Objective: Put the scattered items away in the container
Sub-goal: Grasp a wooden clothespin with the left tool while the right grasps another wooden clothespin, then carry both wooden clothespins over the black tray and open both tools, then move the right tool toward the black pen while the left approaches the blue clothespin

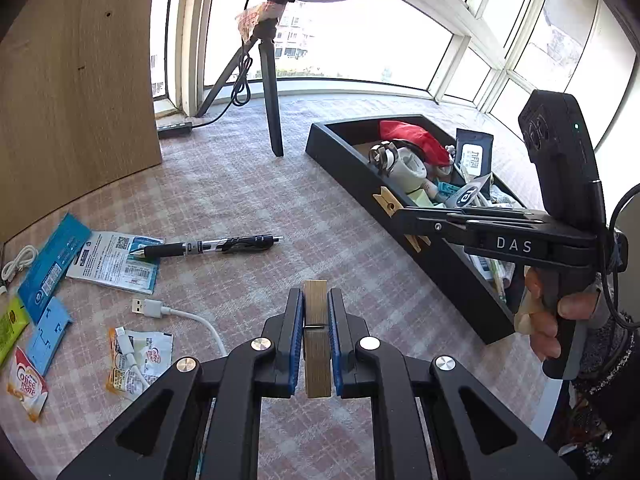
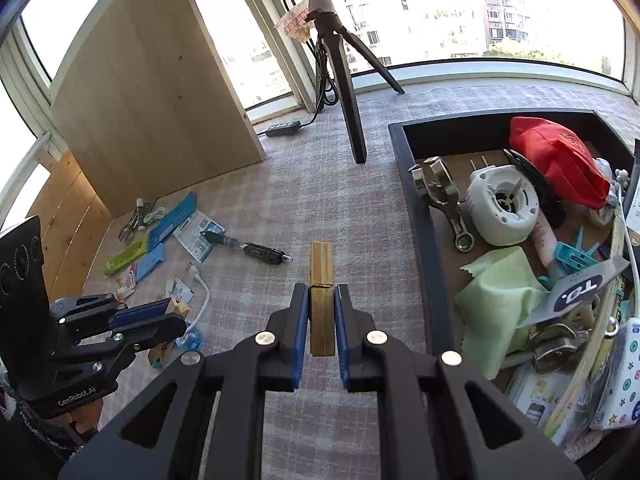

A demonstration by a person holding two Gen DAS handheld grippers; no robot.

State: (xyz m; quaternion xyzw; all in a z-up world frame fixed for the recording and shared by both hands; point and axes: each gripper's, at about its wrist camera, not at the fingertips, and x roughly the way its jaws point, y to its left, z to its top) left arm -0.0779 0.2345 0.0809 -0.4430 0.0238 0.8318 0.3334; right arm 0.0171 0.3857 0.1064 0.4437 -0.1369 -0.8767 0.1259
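My left gripper (image 1: 315,294) is shut on a wooden clothespin (image 1: 316,344), pinched between its blue pads above the checked tablecloth. In the right wrist view my right gripper (image 2: 321,288) is shut on a second wooden clothespin (image 2: 322,264), held just left of the black box (image 2: 424,240). The box holds a red pouch (image 2: 556,160), a white plug device (image 2: 502,208), a wrench and a green cloth. Each gripper shows in the other's view: the right gripper (image 1: 400,214) at the box wall, the left gripper (image 2: 178,316) low at the left. A black pen (image 1: 212,246), a white USB cable (image 1: 160,308) and sachets (image 1: 26,384) lie scattered.
A ring-light tripod (image 1: 272,112) stands at the back of the table, with a power strip (image 1: 174,130) and its cable behind it. A wooden panel (image 1: 72,100) walls off the left side. Blue packets (image 1: 52,264) and a leaflet (image 1: 116,260) lie near it. Windows run along the far edge.
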